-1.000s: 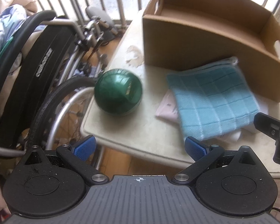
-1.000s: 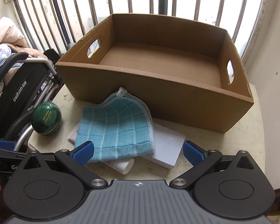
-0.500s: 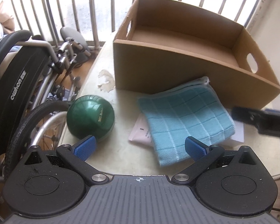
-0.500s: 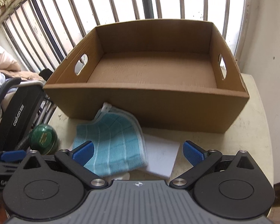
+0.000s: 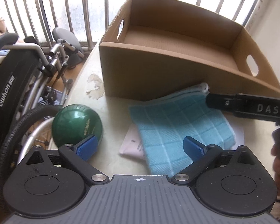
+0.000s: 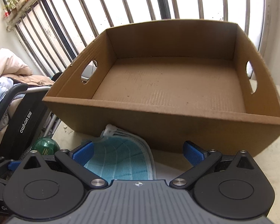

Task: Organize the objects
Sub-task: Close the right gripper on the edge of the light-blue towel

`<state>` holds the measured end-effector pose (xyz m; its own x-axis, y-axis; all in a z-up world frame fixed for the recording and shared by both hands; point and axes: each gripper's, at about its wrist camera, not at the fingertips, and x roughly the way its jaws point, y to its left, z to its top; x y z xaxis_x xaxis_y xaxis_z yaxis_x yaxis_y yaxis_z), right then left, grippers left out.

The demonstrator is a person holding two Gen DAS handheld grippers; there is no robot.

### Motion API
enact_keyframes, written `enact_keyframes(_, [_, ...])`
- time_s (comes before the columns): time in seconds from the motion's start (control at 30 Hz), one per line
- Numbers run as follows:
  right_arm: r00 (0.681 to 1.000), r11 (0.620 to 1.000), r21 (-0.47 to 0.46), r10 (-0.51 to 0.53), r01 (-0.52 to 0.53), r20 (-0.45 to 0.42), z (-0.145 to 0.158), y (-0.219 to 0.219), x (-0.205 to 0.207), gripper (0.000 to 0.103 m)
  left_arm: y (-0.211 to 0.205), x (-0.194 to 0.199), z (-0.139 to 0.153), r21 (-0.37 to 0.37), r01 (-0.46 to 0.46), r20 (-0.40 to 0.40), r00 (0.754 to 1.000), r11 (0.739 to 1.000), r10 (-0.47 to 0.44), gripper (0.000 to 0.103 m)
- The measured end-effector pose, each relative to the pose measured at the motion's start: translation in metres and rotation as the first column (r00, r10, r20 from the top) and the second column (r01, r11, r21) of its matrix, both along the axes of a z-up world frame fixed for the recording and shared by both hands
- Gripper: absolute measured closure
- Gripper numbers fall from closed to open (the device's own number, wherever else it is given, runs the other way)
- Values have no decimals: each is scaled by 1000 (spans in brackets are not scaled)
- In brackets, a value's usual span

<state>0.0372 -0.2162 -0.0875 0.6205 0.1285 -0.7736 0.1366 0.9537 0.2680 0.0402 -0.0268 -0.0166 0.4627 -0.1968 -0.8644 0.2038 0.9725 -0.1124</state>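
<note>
Left wrist view: blue cloth lies on the bench against the cardboard box, green ball beside it. Left gripper spread, empty. Right gripper spread, empty, above the cloth.

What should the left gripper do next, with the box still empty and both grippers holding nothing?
Probably ease the left gripper down and close on the near edge of the blue cloth. Its fingers are open right above that edge, the cloth lies on top of the white items, and the cardboard box just behind it is empty. The right gripper is also open.
</note>
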Motion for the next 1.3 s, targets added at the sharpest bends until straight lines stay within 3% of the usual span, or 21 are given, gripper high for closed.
enact_keyframes(0.17, [999, 997, 71, 14, -12, -36, -16, -6, 14, 2, -5, 10, -6, -27, 1, -19, 1000, 1000, -2, 13])
enact_keyframes(0.27, [999, 992, 123, 21, -15, -48, -23, -8, 19, 3, -6, 15, -8, -51, -8, -51, 999, 999, 5, 23])
enact_keyframes(0.43, [996, 982, 189, 34, -18, -80, -35, -11, 29, 13, -4, 14, -12, -92, -33, -99, 995, 995, 24, 34])
enact_keyframes(0.57, [992, 978, 207, 62, -38, -108, -44, -8, 38, 35, -6, 10, -18, -102, -38, -140, 990, 994, 24, 40])
enact_keyframes(0.67, [991, 979, 192, 84, -63, -105, -45, -4, 41, 45, -7, 7, -18, -106, -42, -146, 989, 993, 26, 41])
enact_keyframes(0.77, [991, 983, 164, 98, -82, -91, -43, -3, 40, 75, -10, 4, -17, -110, -46, -151, 988, 993, 29, 41])
enact_keyframes(0.97, [988, 979, 149, 149, -141, -39, -31, -3, 32, 95, -14, 0, -20, -124, -39, -183, 983, 992, 16, 40])
enact_keyframes(1.3, [986, 951, 288, 144, -113, -89, -25, -26, -2, 96, -21, -17, -14, -164, -1, -225, 974, 986, -37, 39])
